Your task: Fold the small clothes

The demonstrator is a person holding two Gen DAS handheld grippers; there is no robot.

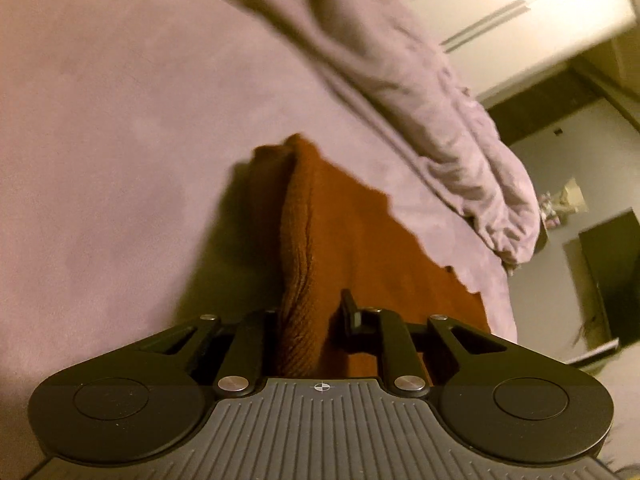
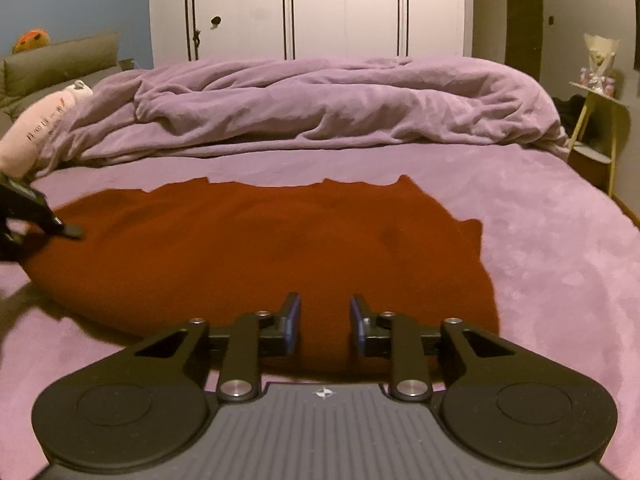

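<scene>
left wrist view: left gripper (image 1: 310,316) pinching raised ridge of rust garment (image 1: 360,248) on bed (image 1: 100,140); right gripper (image 2: 325,316) narrow over garment's near edge, grip unclear. long axis running sideways between the 2 grippers.

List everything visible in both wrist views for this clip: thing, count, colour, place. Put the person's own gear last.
garment: one, rust brown, spread flat on the near part of the bed
bed cover: one, lilac, under the garment
duvet: one, lilac, bunched across the far side of the bed
pillow: one, pale pink with print, far left
cushion: one, olive, by the headboard
wardrobe: one, white with dark handles, behind the bed
side table: one, yellowish, right of the bed
left hand-held gripper: one, black, a raised fold of the garment between its fingers
right hand-held gripper: one, black with blue pads, at the garment's near edge, a gap showing between the pads
</scene>
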